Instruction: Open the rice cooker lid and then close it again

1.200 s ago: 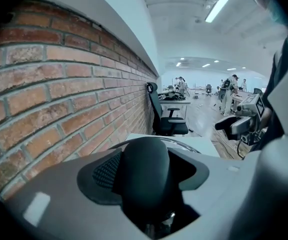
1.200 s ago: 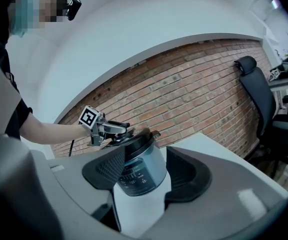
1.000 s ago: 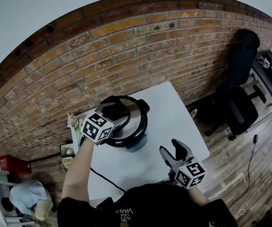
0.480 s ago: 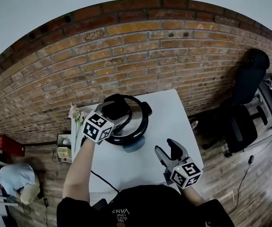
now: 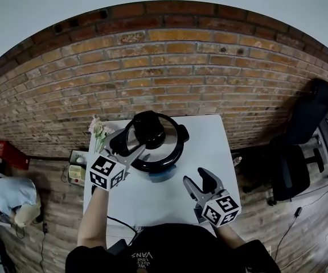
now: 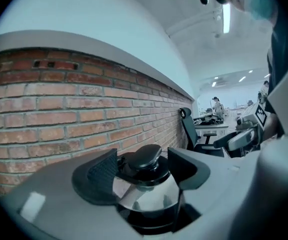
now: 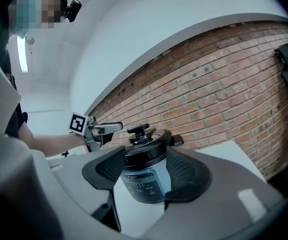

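The left gripper's fingers stand wide apart with nothing pressed between them. Its own view looks along them at the black knob of the glass lid, which shows in the gap with daylight on both sides. The right gripper view shows the left gripper hanging just beside the lid at about knob height and not touching it. In the head view it sits at the rice cooker's 8 o'clock.

The right gripper is also spread open and empty. The cooker's front panel appears between its pads only because it lies well beyond them. This gripper hovers over the white table at the cooker's 5 o'clock, near the person's body.

The cooker stands toward the far edge of the table, at the person's 12 o'clock and close to the brick wall, with a small bunch of flowers at its 9 o'clock. Its lid lies flat and seated on the pot, rim all round, so it is closed.

On progress, the pictures allow two readings. With the lid down and neither gripper holding it, the open-and-close cycle is either finished or not yet started (a loose, open left gripper aimed at the knob suits an approach as well as a release). If it is not started, everything is left: take the knob, lift the lid, set it back. If it is finished, only drawing the hands away remains.
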